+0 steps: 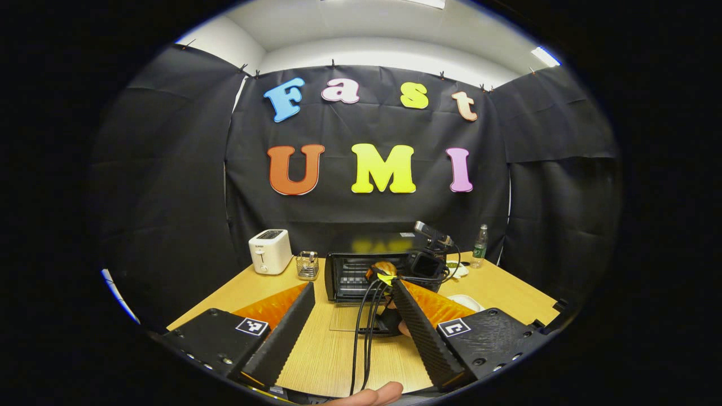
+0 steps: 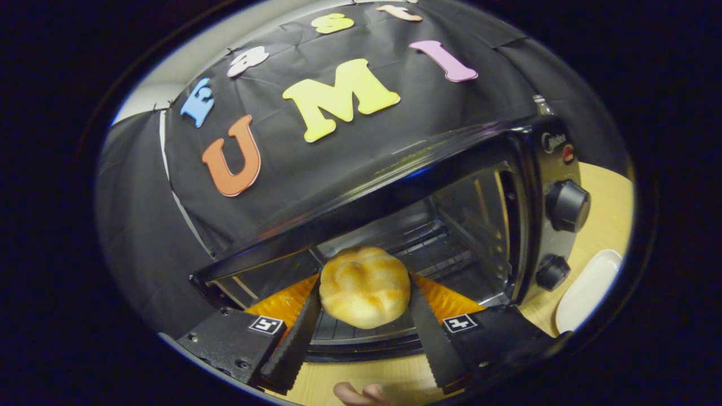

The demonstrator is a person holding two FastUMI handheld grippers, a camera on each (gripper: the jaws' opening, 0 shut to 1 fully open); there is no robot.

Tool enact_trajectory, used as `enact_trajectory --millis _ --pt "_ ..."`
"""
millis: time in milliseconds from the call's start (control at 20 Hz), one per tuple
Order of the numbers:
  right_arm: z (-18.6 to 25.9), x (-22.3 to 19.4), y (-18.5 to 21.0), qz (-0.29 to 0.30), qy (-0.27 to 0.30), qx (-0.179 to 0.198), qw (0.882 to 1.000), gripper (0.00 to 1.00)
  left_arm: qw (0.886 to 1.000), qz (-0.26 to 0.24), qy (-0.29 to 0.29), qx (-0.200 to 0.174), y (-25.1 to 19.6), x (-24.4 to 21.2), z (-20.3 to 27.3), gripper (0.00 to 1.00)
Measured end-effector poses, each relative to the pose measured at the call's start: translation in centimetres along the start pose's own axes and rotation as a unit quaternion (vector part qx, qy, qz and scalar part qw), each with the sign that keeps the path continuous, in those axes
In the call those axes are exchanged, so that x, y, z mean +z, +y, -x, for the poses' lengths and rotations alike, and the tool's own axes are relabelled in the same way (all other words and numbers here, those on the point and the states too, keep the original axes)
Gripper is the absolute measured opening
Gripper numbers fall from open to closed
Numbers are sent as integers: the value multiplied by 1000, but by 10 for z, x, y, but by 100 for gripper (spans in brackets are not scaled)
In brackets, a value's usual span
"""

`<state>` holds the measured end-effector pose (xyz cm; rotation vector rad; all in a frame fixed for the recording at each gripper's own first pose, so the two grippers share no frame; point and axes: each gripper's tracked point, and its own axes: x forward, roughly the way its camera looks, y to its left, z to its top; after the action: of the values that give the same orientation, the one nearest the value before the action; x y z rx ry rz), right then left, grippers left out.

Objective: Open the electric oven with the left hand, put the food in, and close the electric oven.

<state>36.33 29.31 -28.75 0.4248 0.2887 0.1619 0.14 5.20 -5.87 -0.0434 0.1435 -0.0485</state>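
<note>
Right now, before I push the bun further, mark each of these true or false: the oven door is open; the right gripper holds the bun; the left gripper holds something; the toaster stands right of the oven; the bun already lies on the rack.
1. The black electric oven has its door open. True.
2. The right gripper is shut on the round golden bread bun. True: both fingers press its sides.
3. The left gripper grips something. False: it is open, holding nothing, above the wooden table.
4. The white toaster stands right of the oven. False: in the left gripper view it stands left of it.
5. The bun already lies on the rack. False: it is held at the oven's mouth.
</note>
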Motion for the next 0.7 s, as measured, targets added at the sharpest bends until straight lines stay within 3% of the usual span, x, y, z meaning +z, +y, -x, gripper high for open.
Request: enact_trajectory --millis 400,700 --pt "-21 8 4 69 -22 -4 997 89 1000 6 21 9 5 -15 -16 94" --pt "-6 -5 -2 61 14 9 998 96 1000 3 13 8 4 -13 -12 94"
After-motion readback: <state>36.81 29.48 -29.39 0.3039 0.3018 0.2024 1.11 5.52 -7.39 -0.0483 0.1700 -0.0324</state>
